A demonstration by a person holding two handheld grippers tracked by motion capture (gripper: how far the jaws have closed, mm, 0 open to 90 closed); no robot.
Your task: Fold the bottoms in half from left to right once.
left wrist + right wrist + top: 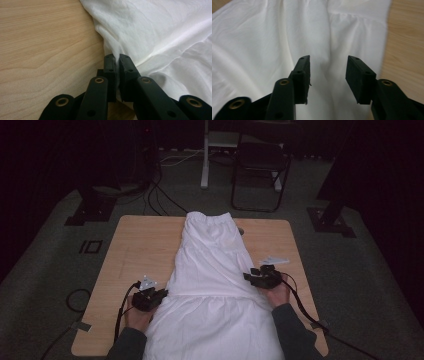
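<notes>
The skirt point(212, 280) lies lengthwise down the middle of the wooden table point(135, 245), waistband at the far end and the wide hem spilling off the near edge toward us. Our left gripper point(117, 58) has its jaws closed on a pinch of the skirt's left edge, with a thin fold of white cloth showing between the pads. Our right gripper point(328, 72) hangs over the skirt near its right edge with the jaws spread apart and nothing between them.

We judge the step in hand to be taking hold of both side edges at the same tier, ready for a fold or a smoothing pull. To do it well, we would bring the right jaws down onto the edge itself, just where cloth meets wood, and catch all the layers there, not a ripple from the top one. We should match the height of the left grip, so that any lift comes up level.

The cloth is thin, white and soft, with a slight sheen, gathered seams between its tiers and fine creases. The table is pale, smooth-grained wood with rounded corners.
</notes>
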